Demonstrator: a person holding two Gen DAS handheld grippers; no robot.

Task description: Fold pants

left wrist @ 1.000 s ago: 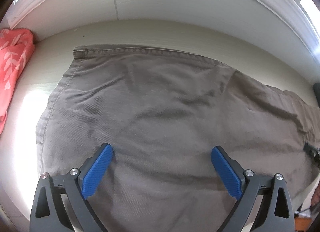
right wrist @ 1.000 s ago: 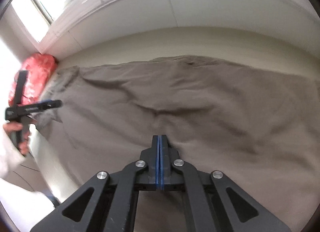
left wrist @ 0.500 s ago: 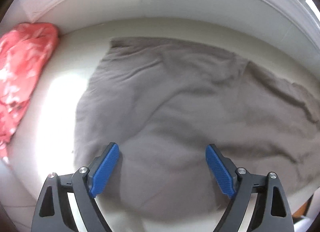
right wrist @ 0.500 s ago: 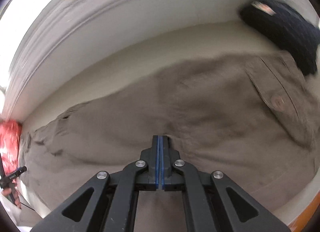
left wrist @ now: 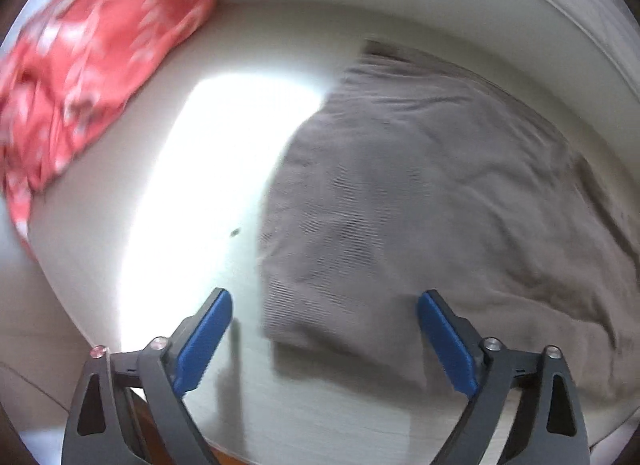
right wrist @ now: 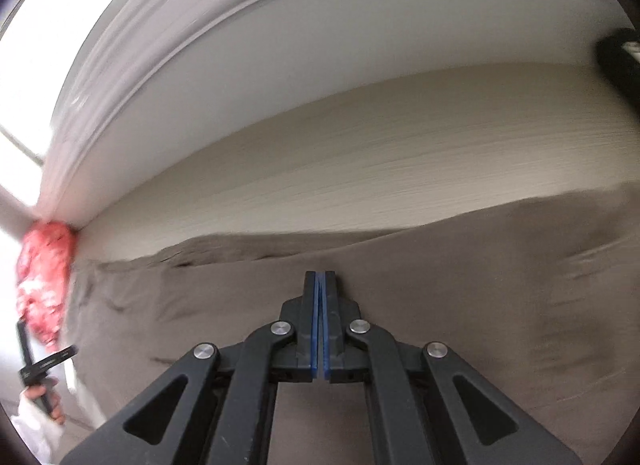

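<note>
Grey-brown pants (left wrist: 420, 201) lie spread on a pale tabletop (left wrist: 224, 169). In the left wrist view my left gripper (left wrist: 322, 307) is open and empty, above the pants' near left corner, with the left blue pad (left wrist: 206, 331) over bare table. In the right wrist view the pants (right wrist: 480, 289) fill the lower half. My right gripper (right wrist: 320, 279) is shut, its blue pads pressed together, low over the cloth; whether any cloth is pinched does not show. The left gripper (right wrist: 44, 365) also shows there at far left in a hand.
A red patterned cloth (left wrist: 84, 77) lies at the table's far left, also in the right wrist view (right wrist: 44, 285). A white wall (right wrist: 360, 45) runs along the table's back. A dark object (right wrist: 620, 65) sits at the far right. The front table edge (left wrist: 360, 449) is close.
My left gripper has moved left toward the pants' left edge, still open. My right gripper has swung so more bare table behind the pants shows; it stays shut. Both views are motion-blurred.
</note>
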